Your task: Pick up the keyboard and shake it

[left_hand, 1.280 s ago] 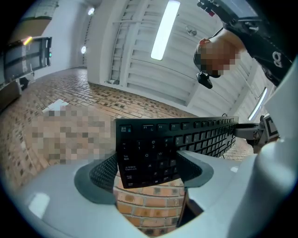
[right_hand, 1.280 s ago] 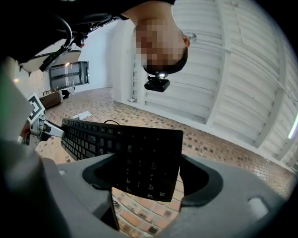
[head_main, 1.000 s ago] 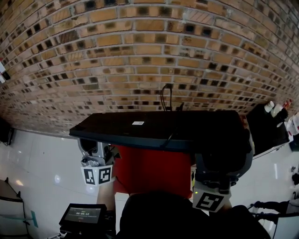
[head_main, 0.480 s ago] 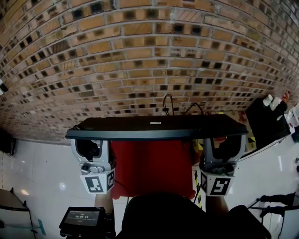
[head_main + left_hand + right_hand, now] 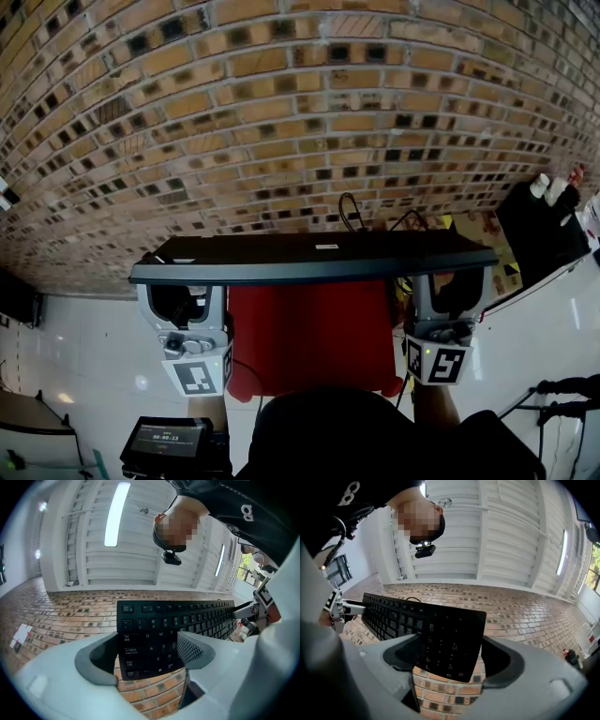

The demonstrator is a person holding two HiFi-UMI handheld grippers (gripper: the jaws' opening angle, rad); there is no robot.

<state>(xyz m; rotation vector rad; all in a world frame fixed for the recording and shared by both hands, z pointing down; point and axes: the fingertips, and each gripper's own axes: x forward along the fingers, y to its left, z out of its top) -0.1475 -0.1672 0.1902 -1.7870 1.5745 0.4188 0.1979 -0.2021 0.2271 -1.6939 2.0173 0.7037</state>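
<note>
- Keyboard (image 5: 314, 258): black, level, held aloft above red mat (image 5: 309, 337).
- Left gripper (image 5: 150, 656): clenched on keyboard's left end.
- Right gripper (image 5: 452, 656): clenched on its numpad end.

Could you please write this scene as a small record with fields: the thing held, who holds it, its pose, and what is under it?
held thing: black keyboard
left end: clamped in the jaws of the left gripper
right end: clamped in the jaws of the right gripper
pose: lifted, about level, keys facing the grippers
cable: leaves the far edge
below: red surface, brick floor
</note>
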